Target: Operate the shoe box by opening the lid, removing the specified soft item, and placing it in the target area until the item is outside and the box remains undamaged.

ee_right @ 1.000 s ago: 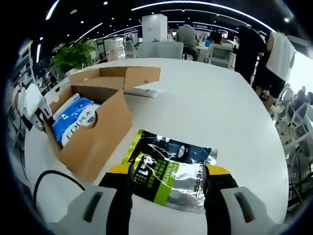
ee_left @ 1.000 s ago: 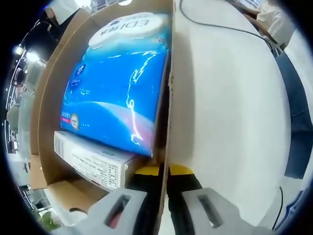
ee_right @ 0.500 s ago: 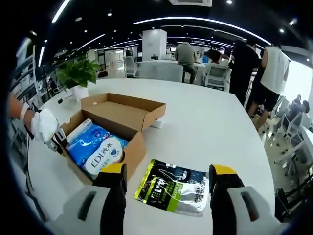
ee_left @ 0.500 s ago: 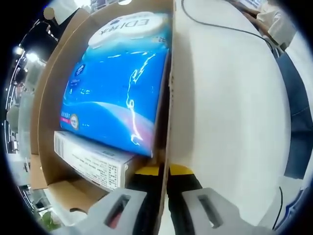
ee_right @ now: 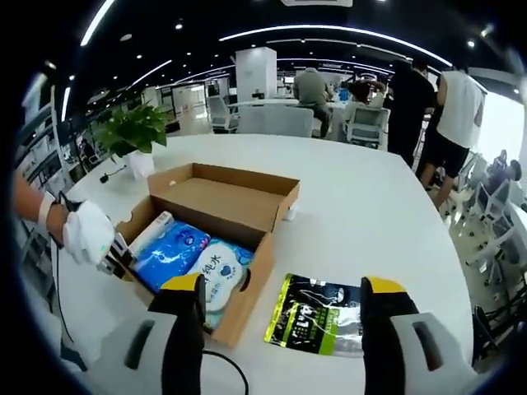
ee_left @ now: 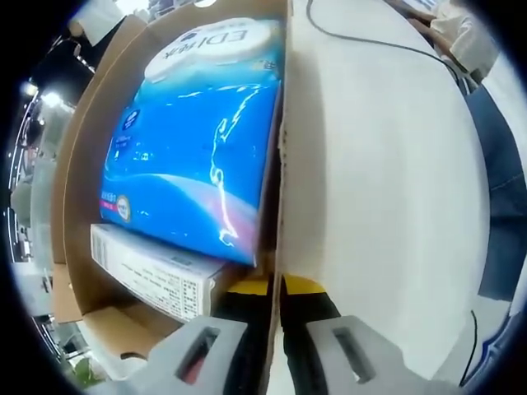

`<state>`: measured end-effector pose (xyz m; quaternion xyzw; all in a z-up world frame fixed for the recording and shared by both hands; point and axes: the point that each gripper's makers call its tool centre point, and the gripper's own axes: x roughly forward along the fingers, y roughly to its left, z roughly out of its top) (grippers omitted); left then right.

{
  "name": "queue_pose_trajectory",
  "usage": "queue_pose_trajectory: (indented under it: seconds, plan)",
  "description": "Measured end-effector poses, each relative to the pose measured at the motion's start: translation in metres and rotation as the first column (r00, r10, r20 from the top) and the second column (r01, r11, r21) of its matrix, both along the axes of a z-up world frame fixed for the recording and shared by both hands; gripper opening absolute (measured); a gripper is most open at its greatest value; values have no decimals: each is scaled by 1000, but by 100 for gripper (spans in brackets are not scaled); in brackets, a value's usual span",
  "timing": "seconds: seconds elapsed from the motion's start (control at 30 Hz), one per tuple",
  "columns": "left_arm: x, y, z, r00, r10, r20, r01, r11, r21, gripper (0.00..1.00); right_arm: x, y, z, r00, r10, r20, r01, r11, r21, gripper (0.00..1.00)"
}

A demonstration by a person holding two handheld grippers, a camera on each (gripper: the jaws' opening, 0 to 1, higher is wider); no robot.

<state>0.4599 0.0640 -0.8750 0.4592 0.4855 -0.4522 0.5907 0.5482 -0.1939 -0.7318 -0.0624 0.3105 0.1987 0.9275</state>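
In the left gripper view the left gripper (ee_left: 273,346) pinches the shoe box (ee_left: 280,206) wall at lower centre, bare white table (ee_left: 387,189) to its right. The blue tissue pack (ee_left: 198,140) lies inside. In the right gripper view the right gripper (ee_right: 284,329) is spread above a black-green pouch (ee_right: 321,317) on open table beside the box's edge.

Table (ee_right: 362,206) with box (ee_right: 239,309), pouch (ee_right: 321,325)

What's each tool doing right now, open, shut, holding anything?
Left tool: shut on the shoe box wall.
Right tool: open, empty, with the black-and-green pouch lying on the table.
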Motion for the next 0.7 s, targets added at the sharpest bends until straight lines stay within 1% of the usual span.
queue_pose_trajectory:
  seconds: [0.17, 0.27, 0.4, 0.57, 0.7]
  plan:
    - [1, 1, 0, 1000, -2, 4, 2, 1000, 1, 2, -4, 19, 1, 999, 37, -3, -37, 999, 11, 79]
    - [0, 0, 1, 1000, 0, 6, 0, 1000, -1, 2, -4, 26, -1, 999, 51, -8, -51, 999, 19, 79]
    - [3, 3, -2, 1000, 0, 7, 0, 1000, -4, 2, -8, 33, -3, 998, 60, -18, -59, 998, 25, 79]
    - [0, 1, 2, 1000, -4, 11, 4, 1000, -5, 2, -7, 37, -4, 998, 62, -24, -61, 998, 28, 79]
    - [0, 0, 3, 1000, -7, 14, 7, 1000, -6, 2, -6, 47, -6, 996, 79, -29, -78, 997, 21, 79]
